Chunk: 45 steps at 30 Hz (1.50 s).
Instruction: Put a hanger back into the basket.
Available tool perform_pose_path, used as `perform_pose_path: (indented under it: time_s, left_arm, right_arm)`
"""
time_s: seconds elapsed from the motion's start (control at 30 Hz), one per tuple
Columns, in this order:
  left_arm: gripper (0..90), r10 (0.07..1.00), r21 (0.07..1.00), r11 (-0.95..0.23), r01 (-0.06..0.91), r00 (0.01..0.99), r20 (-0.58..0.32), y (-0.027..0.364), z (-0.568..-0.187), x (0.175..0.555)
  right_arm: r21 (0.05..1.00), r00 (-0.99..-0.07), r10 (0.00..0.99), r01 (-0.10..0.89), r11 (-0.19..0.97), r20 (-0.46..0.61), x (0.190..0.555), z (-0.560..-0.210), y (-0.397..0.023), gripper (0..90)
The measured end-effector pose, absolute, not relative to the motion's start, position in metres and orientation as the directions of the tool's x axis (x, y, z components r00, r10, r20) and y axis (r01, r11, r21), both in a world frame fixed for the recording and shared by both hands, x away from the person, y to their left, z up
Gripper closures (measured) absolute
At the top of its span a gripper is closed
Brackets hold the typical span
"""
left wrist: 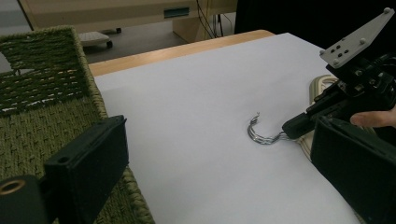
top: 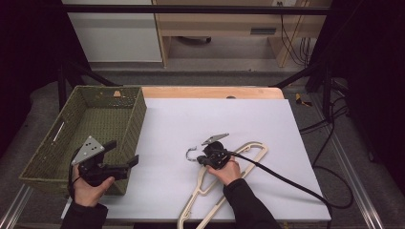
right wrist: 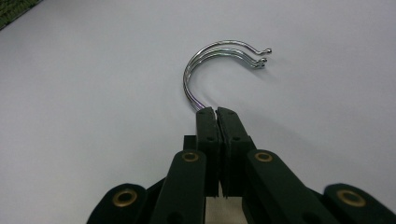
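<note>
Two stacked hangers (top: 224, 183) risk separating: the right gripper (right wrist: 215, 111) clamps only their thin chrome hooks (right wrist: 219, 63); the left gripper (top: 123, 160) gapes empty.

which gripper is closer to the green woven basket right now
Left. The left gripper hovers at the basket's near right corner; the right gripper is off to its right, shut on the hangers' hooks.
</note>
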<state>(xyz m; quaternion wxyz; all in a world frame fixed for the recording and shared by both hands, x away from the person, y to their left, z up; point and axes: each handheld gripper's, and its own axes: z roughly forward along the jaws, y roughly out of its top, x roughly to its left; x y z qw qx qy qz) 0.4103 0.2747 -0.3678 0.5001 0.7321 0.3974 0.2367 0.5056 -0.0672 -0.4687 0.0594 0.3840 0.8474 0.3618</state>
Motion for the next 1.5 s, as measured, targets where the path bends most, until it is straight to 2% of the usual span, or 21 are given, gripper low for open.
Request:
perform_pose_path:
  time_s: [0.23, 0.43, 0.77, 1.0, 1.07, 1.1, 1.33, 1.5]
  left_arm:
    - [4.7, 0.798, 0.918, -0.202, 0.342, 0.601, -0.049, 0.261, -0.367, 0.406]
    - [5.4, 0.763, 0.907, -0.227, 0.356, 0.644, -0.061, 0.238, -0.372, 0.404]
    - [10.6, 0.696, 0.852, -0.29, 0.437, 0.707, -0.126, 0.185, -0.393, 0.41]
    - [20.1, 0.639, 0.793, -0.362, 0.49, 0.75, -0.172, 0.142, -0.41, 0.422]
    - [21.8, 0.595, 0.76, -0.377, 0.53, 0.767, -0.24, 0.126, -0.42, 0.43]
    - [23.8, 0.595, 0.76, -0.377, 0.53, 0.767, -0.24, 0.126, -0.42, 0.43]
    - [42.2, 0.565, 0.723, -0.392, 0.569, 0.769, -0.299, 0.095, -0.432, 0.438]
    - [59.1, 0.56, 0.701, -0.38, 0.603, 0.754, -0.344, 0.084, -0.438, 0.44]
  right_arm:
    - [0.675, -0.683, 0.707, 0.61, 0.414, 0.183, 0.501, -0.458, -0.069, 89.0]
    - [0.707, -0.701, 0.696, 0.571, 0.417, 0.156, 0.498, -0.447, -0.075, 89.1]
    - [0.746, -0.719, 0.679, 0.531, 0.401, 0.146, 0.487, -0.428, -0.083, 89.2]
    - [0.765, -0.737, 0.664, 0.498, 0.407, 0.127, 0.482, -0.419, -0.09, 89.2]
    - [0.773, -0.736, 0.663, 0.495, 0.396, 0.132, 0.48, -0.417, -0.092, 89.2]
    - [0.774, -0.737, 0.663, 0.496, 0.395, 0.134, 0.479, -0.417, -0.093, 89.3]
    - [0.794, -0.748, 0.65, 0.472, 0.384, 0.13, 0.472, -0.412, -0.099, 89.2]
    - [0.806, -0.758, 0.64, 0.456, 0.378, 0.128, 0.468, -0.408, -0.102, 89.2]
